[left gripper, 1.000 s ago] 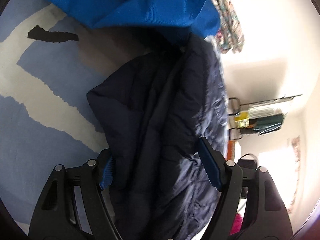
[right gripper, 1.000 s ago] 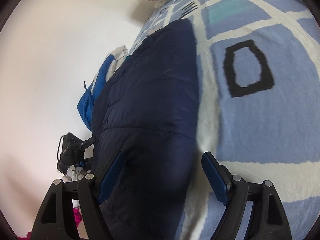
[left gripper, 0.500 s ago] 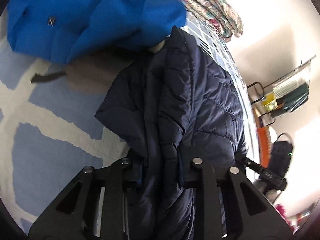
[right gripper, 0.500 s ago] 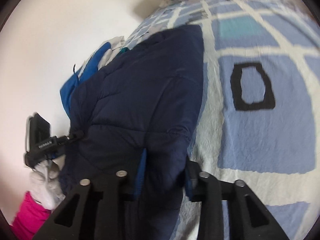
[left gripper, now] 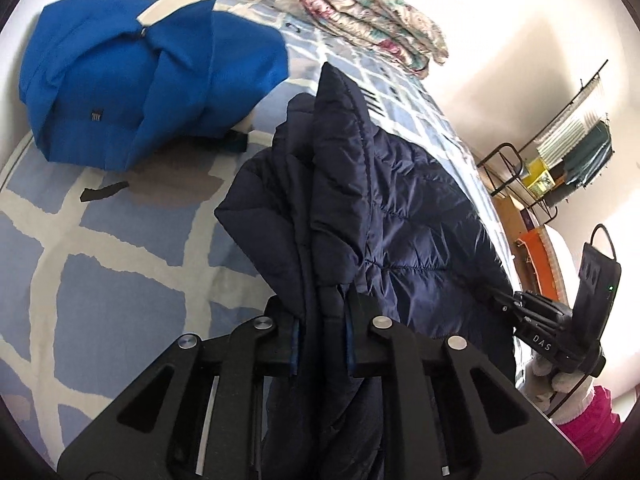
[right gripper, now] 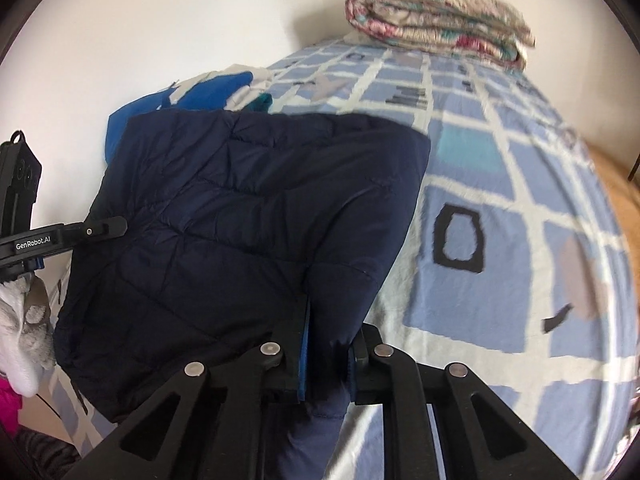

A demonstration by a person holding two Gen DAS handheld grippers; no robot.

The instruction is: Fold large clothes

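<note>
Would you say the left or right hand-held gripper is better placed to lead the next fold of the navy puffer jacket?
Probably the right hand-held gripper: it pinches the navy puffer jacket by a flat edge, while the left hand-held gripper holds bunched folds.

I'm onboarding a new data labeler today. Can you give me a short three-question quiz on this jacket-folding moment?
1. True or false: both grippers are shut on the navy puffer jacket.
2. Which garment lies beyond the jacket, by the wall? A) red sweater B) blue garment C) white towel
3. Fill in: a rolled floral ____ sits at the bed's far end.

Key: 1 true: left gripper and right gripper both clamp its fabric. 2 B. 3 blanket.
</note>
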